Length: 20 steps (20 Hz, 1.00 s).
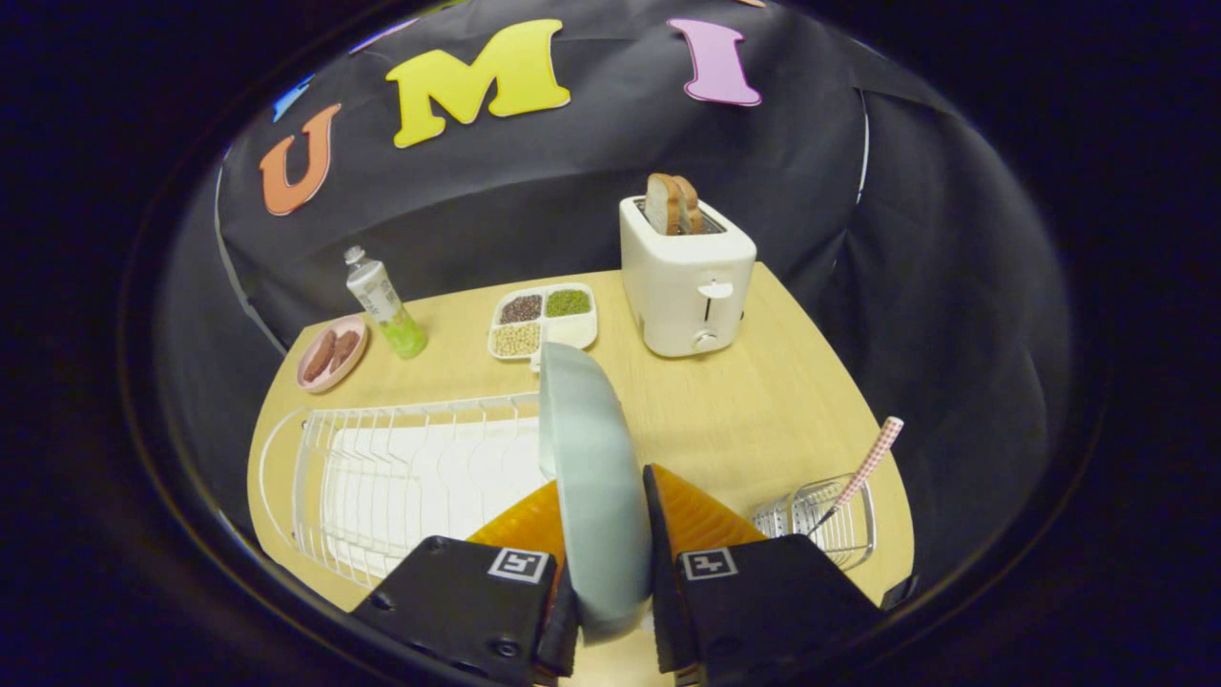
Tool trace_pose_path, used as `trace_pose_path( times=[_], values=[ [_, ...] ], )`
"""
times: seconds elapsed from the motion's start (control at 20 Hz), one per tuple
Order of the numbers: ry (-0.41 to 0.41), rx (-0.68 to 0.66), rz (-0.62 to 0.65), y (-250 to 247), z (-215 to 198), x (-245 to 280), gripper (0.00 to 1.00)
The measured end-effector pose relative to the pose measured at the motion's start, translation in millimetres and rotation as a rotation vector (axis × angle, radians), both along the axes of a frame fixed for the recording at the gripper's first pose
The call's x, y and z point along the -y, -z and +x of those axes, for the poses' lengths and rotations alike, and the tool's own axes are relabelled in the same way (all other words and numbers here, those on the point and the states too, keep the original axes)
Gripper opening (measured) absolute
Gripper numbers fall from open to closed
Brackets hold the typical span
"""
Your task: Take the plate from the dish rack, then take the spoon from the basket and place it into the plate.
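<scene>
A pale grey-green plate stands on edge between my two fingers, and my gripper is shut on its rim. The plate is held up above the right end of the white wire dish rack. To the right of my fingers a small wire basket sits on the wooden table. A spoon with a pink checked handle leans in it, handle up and to the right.
Beyond the plate stand a white toaster with bread slices, a divided white tray of beans, a tilted bottle and a pink dish of sausages. Bare table lies between the toaster and the basket.
</scene>
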<state>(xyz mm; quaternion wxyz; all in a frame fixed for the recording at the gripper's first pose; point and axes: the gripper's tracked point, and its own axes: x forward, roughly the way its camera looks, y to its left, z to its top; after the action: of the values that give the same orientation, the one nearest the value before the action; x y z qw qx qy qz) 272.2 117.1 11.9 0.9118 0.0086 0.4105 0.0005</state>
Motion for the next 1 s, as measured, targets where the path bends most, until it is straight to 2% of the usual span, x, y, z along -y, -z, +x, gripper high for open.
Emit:
trace_pose_path(
  times=[0.15, 0.45, 0.75, 0.85, 1.0],
  values=[
    [0.041, -0.004, -0.055, -5, -5, 0, 0.33],
    [0.073, 0.083, -0.202, -34, -7, -2, 0.32],
    [0.016, 0.174, -0.116, -67, -29, -18, 0.32],
    [0.001, 0.197, -0.042, -73, -53, -28, 0.32],
    [-0.074, 0.219, 0.047, -79, -103, -44, 0.32]
  ],
)
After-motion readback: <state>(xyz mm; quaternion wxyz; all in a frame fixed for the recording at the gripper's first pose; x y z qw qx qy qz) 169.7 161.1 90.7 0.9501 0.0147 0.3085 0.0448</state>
